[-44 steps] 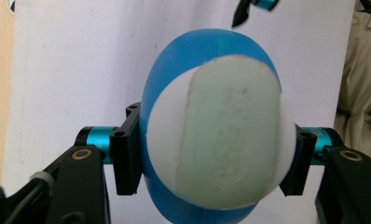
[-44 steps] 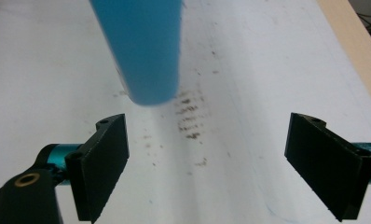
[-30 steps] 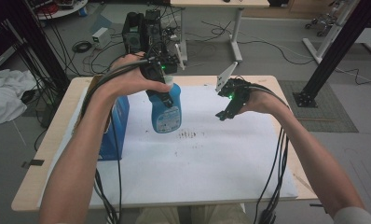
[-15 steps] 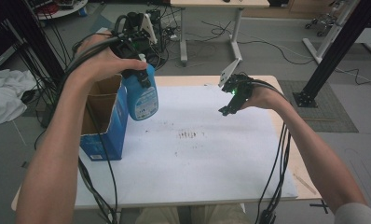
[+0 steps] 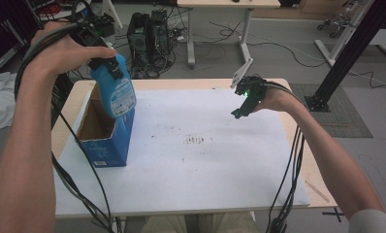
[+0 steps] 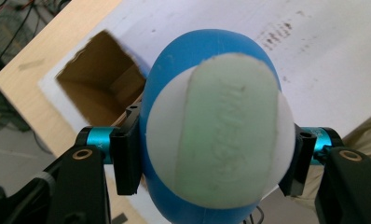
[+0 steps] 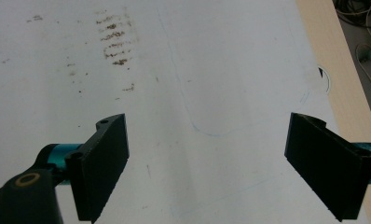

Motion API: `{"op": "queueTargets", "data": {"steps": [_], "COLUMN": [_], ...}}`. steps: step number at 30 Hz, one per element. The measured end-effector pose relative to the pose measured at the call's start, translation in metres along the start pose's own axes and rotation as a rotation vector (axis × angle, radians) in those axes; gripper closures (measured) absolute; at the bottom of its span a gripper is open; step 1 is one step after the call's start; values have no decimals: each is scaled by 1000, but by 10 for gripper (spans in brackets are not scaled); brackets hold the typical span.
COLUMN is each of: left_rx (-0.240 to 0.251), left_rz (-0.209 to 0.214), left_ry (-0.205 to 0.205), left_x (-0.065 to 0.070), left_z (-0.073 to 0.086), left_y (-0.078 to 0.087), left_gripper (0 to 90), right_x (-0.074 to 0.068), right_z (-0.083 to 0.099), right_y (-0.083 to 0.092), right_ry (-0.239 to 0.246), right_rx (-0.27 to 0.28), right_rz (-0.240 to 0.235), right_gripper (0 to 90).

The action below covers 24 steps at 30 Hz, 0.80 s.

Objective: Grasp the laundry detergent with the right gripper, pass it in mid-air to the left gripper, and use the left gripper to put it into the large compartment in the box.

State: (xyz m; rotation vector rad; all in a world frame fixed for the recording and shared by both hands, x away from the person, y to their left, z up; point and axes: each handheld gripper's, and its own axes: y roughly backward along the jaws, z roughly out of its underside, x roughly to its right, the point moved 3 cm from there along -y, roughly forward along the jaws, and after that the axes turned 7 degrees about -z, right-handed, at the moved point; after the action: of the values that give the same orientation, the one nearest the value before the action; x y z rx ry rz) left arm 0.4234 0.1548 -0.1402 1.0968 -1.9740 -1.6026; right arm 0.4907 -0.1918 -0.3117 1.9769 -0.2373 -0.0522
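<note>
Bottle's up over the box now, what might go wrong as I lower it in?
The left gripper holds the blue bottle by its rounded sides, so it may slip or twist between the pads. The bottle hangs tilted over the near wall of the open box; it may catch that edge and tip the box. The right gripper is open and apart, bracing nothing.

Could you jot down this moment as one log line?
left tongs: shut on blue bottle | bottle: above open box | right tongs: open, empty, over table
</note>
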Motion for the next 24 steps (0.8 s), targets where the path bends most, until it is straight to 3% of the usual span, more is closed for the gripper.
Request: {"op": "queueTargets", "data": {"steps": [1,2,5,6,7,8,9,10,11,12,13,14,15,16,17,18,19,20,24], "left_rx": [0,-32,-46,-2,-2,-15,-15,-53,-53,-73,-73,-69,-69,-54,-54,-70,-70,-87,-84], "left_rz": [0,-57,-69,-5,-5,18,18,-71,-71,-90,-90,-88,-88,-75,-75,-88,-88,-91,-82], "left_ry": [0,109,123,13,13,-110,-110,124,124,210,210,176,176,135,135,175,175,229,232], "left_x": [0,-30,-34,-3,-3,33,33,-36,-36,-60,-60,-52,-52,-38,-38,-51,-51,-66,-64], "left_z": [0,22,26,3,3,-23,-23,27,27,47,47,38,38,29,29,37,37,59,63], "left_y": [0,12,12,2,2,-18,-18,12,12,13,13,13,13,12,12,13,13,7,2], "left_gripper": [379,379,379,379,379,379,379,379,379,379,379,379,379,379,379,379,379,379,379], "right_x": [0,2,2,0,-4,2,2,3,3,5,5,5,5,6,6,4,4,6,6], "right_z": [0,2,2,0,-4,2,2,3,3,5,5,6,6,6,6,3,3,6,6], "right_y": [0,0,0,0,0,0,0,2,2,2,2,2,2,2,2,2,2,2,1], "right_ry": [0,-8,-9,0,11,-8,-8,-13,-13,-10,-10,-12,-12,-12,-12,-10,-10,-13,-15], "right_rx": [0,-4,-3,-1,10,-3,-3,-13,-13,-20,-20,-22,-22,-26,-26,-14,-14,-25,-33], "right_rz": [0,0,1,1,0,0,0,6,6,11,11,11,11,13,13,8,8,15,16], "right_gripper": [128,128,128,128,128,128,128,128,128,128,128,128,128,128,128,128,128,128,128]}}
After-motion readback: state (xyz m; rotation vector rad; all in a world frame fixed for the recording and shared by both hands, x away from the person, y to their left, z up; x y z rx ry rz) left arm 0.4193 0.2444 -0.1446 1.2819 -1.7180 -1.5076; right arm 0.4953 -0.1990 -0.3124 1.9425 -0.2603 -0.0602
